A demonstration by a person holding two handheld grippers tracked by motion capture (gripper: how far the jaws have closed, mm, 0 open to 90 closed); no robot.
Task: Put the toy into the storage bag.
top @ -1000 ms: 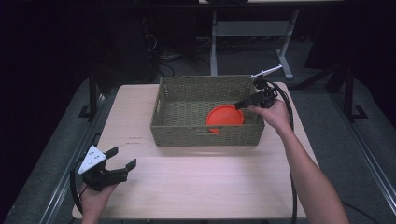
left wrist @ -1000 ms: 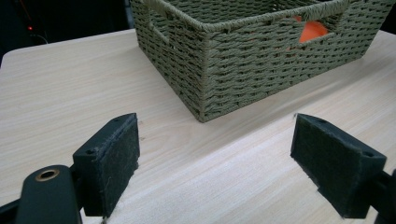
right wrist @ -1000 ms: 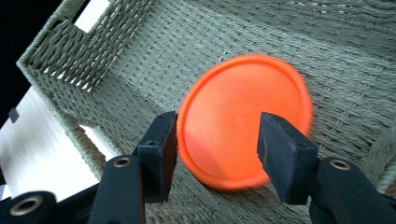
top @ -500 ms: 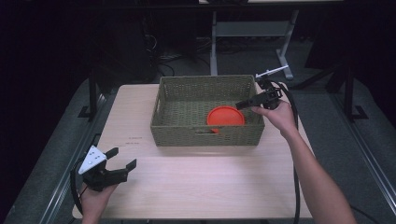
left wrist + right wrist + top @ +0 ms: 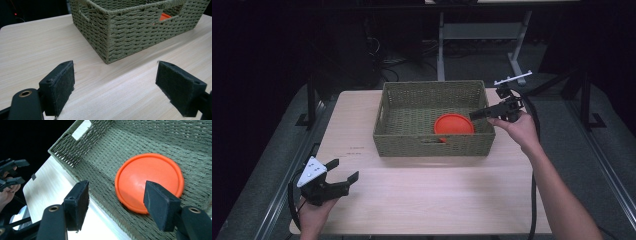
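High view: woven green basket [image 5: 434,137] sits upper centre of frame on a light wood table [image 5: 422,195]. Orange disc [image 5: 454,124] lies flat on the basket floor, toward its right-front corner, partly hidden behind the front wall. Right gripper [image 5: 478,114] is at the basket's right rim, right of centre in frame, tips pointing left over the rim toward the disc; hand wraps the body, cable trails down along the forearm. Its jaws have just been opening; nothing sits between them, disc is released and apart from the pads. Left gripper [image 5: 343,170] is lower left of frame, near the table's front edge, well apart from the basket, jaws spread wide, holding nothing.

Right gripper view: disc [image 5: 149,181] centre-right of frame, lying on the weave, whole rim visible except the bit behind the right jaw. Both jaws are above the basket's near wall [image 5: 105,192], w/ a clear gap between pads. The other hand & its gripper [image 5: 13,172] show at far left edge.

Left gripper view: jaws wide apart at bottom corners, bare table [image 5: 115,87] between them; basket corner [image 5: 130,30] fills the upper frame, a sliver of orange [image 5: 165,17] seen thru the handle slot, upper right.
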